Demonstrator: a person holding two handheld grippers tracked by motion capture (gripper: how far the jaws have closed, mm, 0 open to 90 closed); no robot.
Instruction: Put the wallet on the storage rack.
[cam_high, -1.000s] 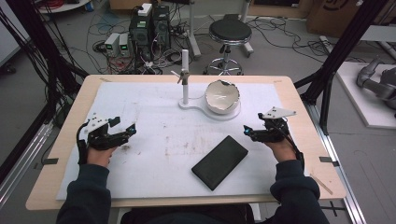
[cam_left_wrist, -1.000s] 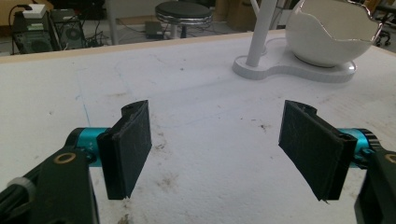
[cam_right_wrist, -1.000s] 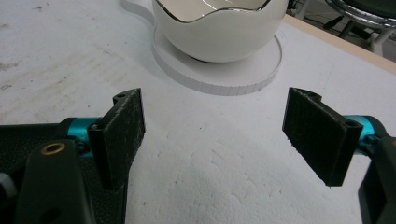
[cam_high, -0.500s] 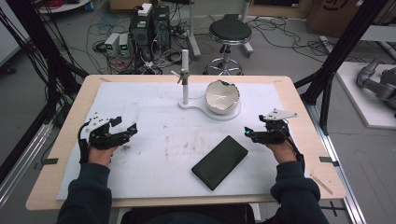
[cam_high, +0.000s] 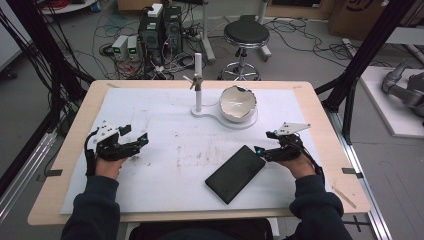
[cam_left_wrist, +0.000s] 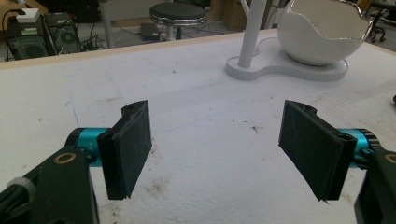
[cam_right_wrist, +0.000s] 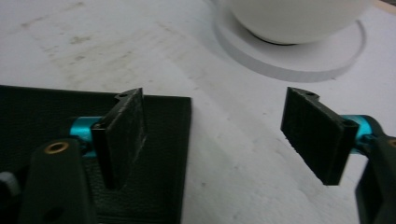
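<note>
A flat black rectangular case (cam_high: 235, 172) lies on the white mat, right of centre and turned at an angle. My right gripper (cam_high: 262, 150) hovers open at the case's far right corner; in the right gripper view its left jaw stands over the case (cam_right_wrist: 154, 154) and its right jaw over bare mat. My left gripper (cam_high: 141, 140) stands open at the left of the mat with nothing between its jaws. A white broken-eggshell-shaped bowl (cam_high: 238, 103) sits on a white stand base (cam_high: 212, 111) with an upright post (cam_high: 198, 82) at the back; the left gripper view shows the bowl (cam_left_wrist: 322, 32) too.
The white mat (cam_high: 170, 150) covers most of the wooden table (cam_high: 65, 150). Beyond the table's far edge stand a black stool (cam_high: 246, 35), computer boxes (cam_high: 160, 30) and floor cables. Black frame poles rise at both sides.
My right gripper has edged slightly left, toward the case's corner. The left gripper has barely moved.
</note>
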